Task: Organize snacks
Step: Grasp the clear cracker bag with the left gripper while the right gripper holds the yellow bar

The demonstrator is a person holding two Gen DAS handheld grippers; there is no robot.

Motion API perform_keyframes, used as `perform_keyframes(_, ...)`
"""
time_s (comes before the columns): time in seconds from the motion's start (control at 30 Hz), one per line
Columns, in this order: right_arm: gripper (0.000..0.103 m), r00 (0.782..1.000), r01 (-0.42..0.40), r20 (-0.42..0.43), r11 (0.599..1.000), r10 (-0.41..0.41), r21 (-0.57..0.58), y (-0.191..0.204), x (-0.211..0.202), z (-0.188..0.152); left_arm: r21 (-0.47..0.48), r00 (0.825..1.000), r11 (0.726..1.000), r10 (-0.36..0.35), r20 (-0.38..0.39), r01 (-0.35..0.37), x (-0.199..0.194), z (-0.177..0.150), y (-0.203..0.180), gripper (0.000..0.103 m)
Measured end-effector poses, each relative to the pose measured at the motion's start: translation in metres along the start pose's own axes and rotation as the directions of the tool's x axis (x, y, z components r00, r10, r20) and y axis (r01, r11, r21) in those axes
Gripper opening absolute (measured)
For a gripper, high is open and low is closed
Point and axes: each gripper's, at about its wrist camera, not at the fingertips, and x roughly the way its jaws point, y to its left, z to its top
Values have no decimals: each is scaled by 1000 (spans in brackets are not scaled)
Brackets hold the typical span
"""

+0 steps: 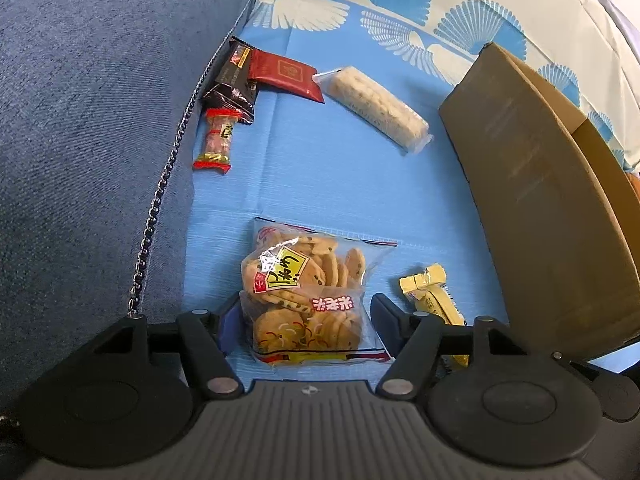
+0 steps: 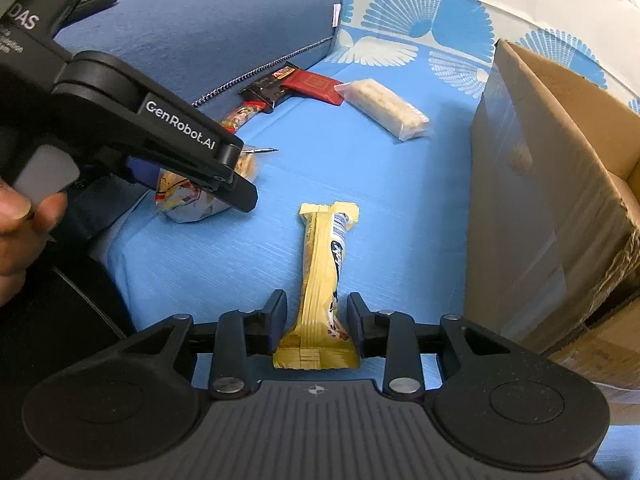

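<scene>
**Two grippers set around snacks on a blue cloth**

At the left edge of the blue cloth (image 1: 340, 184), against the dark blue cushion (image 1: 88, 120), lie a small red-ended candy pack (image 1: 216, 140), a black wrapper (image 1: 232, 84) and a dark red packet (image 1: 286, 76). Just to their right rests a pale rice-cake bar in clear wrap (image 1: 376, 106).

Nearer the front edge, the left gripper (image 1: 302, 316) has its fingers apart on both sides of a clear bag of rice crackers (image 1: 304, 296); the bag lies on the cloth and the pads do not press it. A hand (image 2: 16, 232) holds this gripper.

To the right, the right gripper (image 2: 316, 320) stands with its fingers apart around the near end of a yellow snack bar (image 2: 320, 268), with a small gap on each side.

At the right edge stands an open cardboard box (image 2: 532, 184).
</scene>
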Motion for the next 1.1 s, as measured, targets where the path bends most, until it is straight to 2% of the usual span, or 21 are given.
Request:
perform_keyframes(0.47,35,1000,-16,14,1000,16,6,-2,1,0,27,1000,999,22,1,-22,3,0,-4,72)
perform_keyframes(0.53,33,1000,-19,16,1000,19,-6,-3,0,-1,29,1000,999,25,1,-25,3,0,-5,72)
perform_keyframes(0.63,28,1000,-20,19,1000,20,-16,-4,-1,-3,35,999,999,32,4,-32,3,-1,-6,71)
perform_keyframes(0.7,20,1000,-21,21,1000,21,-18,-6,-2,-3,39,999,998,40,8,-40,2,-1,-8,71)
perform_keyframes(0.77,18,999,-17,30,1000,17,-17,-7,-4,-3,44,999,998,47,12,-47,2,-1,-8,69)
perform_keyframes(1.1,17,998,-15,52,1000,16,-19,-10,-8,-1,39,999,998,44,32,-45,-2,-3,-8,62)
